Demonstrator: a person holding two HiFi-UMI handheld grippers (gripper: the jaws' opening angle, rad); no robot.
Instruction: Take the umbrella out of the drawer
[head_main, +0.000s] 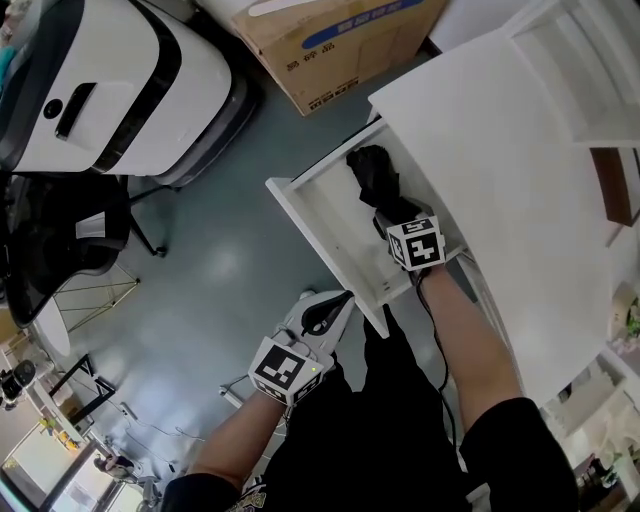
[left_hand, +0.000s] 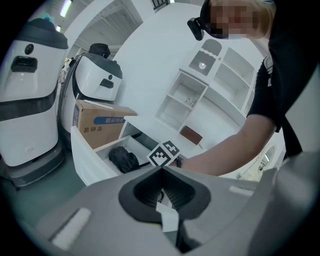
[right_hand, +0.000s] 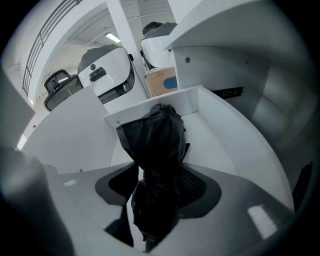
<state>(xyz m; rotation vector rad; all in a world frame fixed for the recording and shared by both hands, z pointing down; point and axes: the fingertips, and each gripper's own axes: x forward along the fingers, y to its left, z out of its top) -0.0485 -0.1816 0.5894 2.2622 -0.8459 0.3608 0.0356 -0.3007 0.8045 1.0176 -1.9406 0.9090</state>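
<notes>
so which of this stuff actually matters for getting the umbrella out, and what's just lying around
In the job:
- black umbrella, lying in the drawer
- open white drawer
- right tongs, open, astride the umbrella
- left tongs, shut, empty, near the drawer front

Just lying about:
- cardboard box
- white machine
- black chair
- white shelf unit
</notes>
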